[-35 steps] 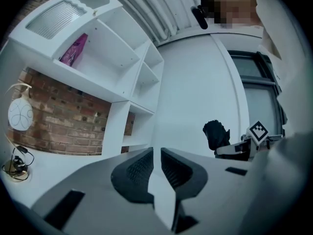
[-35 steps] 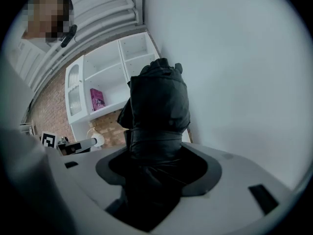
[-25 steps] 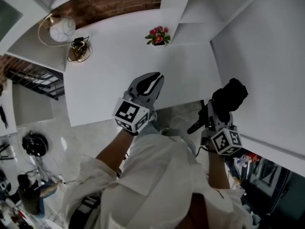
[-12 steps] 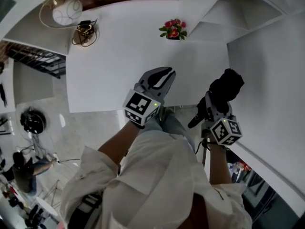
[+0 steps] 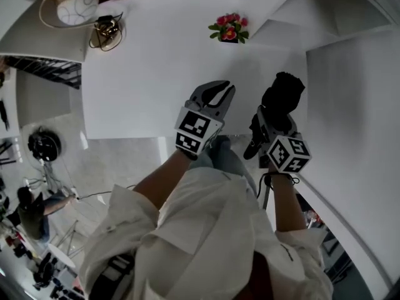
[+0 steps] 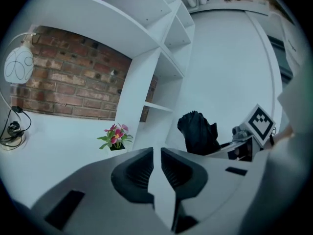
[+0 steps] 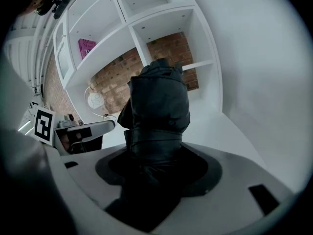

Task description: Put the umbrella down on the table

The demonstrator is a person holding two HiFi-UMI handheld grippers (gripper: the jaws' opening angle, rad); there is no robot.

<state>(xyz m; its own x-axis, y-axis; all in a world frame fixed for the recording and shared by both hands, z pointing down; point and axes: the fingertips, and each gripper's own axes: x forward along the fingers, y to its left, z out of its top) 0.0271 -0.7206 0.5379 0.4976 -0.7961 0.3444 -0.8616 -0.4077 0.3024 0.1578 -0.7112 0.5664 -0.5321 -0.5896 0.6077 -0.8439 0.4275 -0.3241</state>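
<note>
Right gripper view: right gripper (image 7: 156,166) clamps folded black fabric umbrella (image 7: 159,106) mid-body; probably light, soft. Left gripper (image 6: 156,154) jaws nearly together, empty.

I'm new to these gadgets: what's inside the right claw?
The right claw clamps a folded black umbrella between its jaws. The claw's own body covers the gripped stretch.

White shelving (image 6: 164,58), brick wall (image 6: 68,84)

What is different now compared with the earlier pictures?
Both grippers moved down and forward toward the table: the right gripper with the folded black umbrella, and the left gripper, empty. Nothing was grasped or released. The umbrella stays clamped in the right jaws; flowers and lamp stand unchanged.
</note>
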